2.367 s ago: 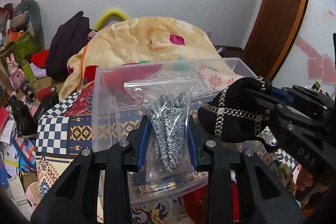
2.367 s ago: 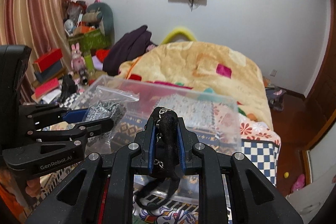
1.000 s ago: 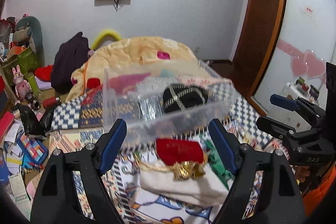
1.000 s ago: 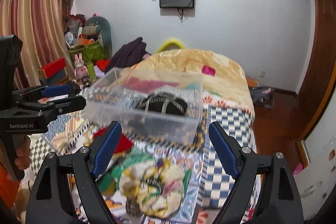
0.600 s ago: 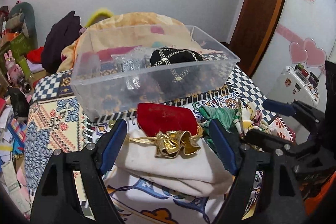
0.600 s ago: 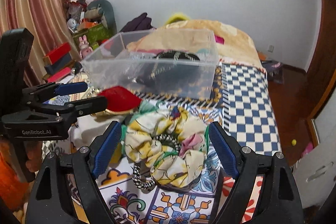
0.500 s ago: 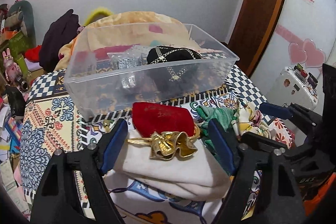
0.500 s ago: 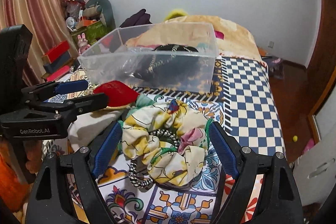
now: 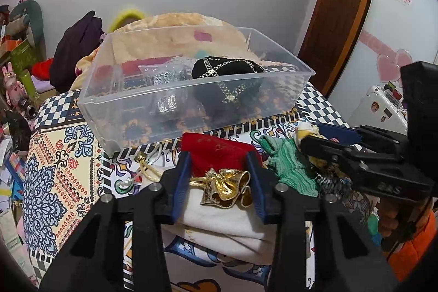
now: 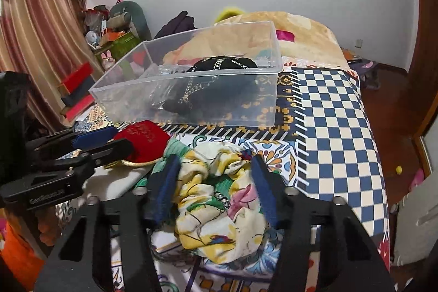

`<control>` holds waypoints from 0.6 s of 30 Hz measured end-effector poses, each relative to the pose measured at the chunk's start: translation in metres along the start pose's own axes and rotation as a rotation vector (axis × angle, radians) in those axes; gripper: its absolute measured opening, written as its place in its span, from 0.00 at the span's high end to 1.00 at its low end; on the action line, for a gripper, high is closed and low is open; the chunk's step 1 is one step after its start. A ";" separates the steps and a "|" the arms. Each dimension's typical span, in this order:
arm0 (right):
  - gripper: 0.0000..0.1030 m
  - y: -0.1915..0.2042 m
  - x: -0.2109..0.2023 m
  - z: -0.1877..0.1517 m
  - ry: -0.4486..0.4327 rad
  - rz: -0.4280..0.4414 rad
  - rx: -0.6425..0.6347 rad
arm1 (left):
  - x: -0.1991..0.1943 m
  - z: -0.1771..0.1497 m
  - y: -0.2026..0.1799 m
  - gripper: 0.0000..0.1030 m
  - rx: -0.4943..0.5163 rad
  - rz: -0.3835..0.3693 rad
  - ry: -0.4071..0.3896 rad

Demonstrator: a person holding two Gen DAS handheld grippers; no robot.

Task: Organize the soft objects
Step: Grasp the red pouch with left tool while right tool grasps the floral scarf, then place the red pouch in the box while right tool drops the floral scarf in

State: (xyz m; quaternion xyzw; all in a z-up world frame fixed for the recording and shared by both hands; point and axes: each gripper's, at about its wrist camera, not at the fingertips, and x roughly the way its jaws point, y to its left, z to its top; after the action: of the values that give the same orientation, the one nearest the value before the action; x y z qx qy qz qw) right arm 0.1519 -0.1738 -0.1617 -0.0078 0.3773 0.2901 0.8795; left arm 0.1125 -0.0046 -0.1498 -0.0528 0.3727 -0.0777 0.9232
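Both apart: left tool (image 9: 219, 177) straddling red pouch (image 9: 216, 152), right tool (image 10: 213, 182) around scrunchie (image 10: 219, 199) (squeeze centrally, avoiding neighbouring cloth).

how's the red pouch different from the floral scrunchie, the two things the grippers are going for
The red pouch is plain red velvet with a gold top; the floral scrunchie is multicoloured and ruffled. The pouch lies on white fabric, the scrunchie on the patterned cover. Left gripper brackets the pouch, right gripper the scrunchie. Both lie outside the clear bin.
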 end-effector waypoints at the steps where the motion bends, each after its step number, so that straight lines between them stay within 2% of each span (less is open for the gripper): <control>1: 0.65 0.001 0.002 0.001 0.002 -0.002 -0.003 | -0.001 0.000 0.000 0.64 0.001 0.001 -0.003; 6: 0.81 0.002 0.001 0.001 -0.003 -0.009 -0.023 | -0.008 0.001 -0.001 0.70 0.009 0.006 -0.021; 9: 0.84 0.003 -0.007 0.002 -0.023 -0.010 -0.029 | -0.015 0.002 -0.003 0.72 0.017 0.015 -0.042; 13: 0.85 0.001 -0.022 0.006 -0.062 -0.017 -0.034 | -0.027 0.005 -0.002 0.82 0.009 0.007 -0.068; 18: 0.85 0.003 -0.043 0.014 -0.128 -0.025 -0.044 | -0.041 0.010 0.001 0.89 0.005 0.004 -0.110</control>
State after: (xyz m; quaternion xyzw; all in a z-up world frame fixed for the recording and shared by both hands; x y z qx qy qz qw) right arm 0.1361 -0.1901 -0.1221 -0.0132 0.3139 0.2871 0.9049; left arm 0.0905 0.0042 -0.1145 -0.0540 0.3216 -0.0738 0.9425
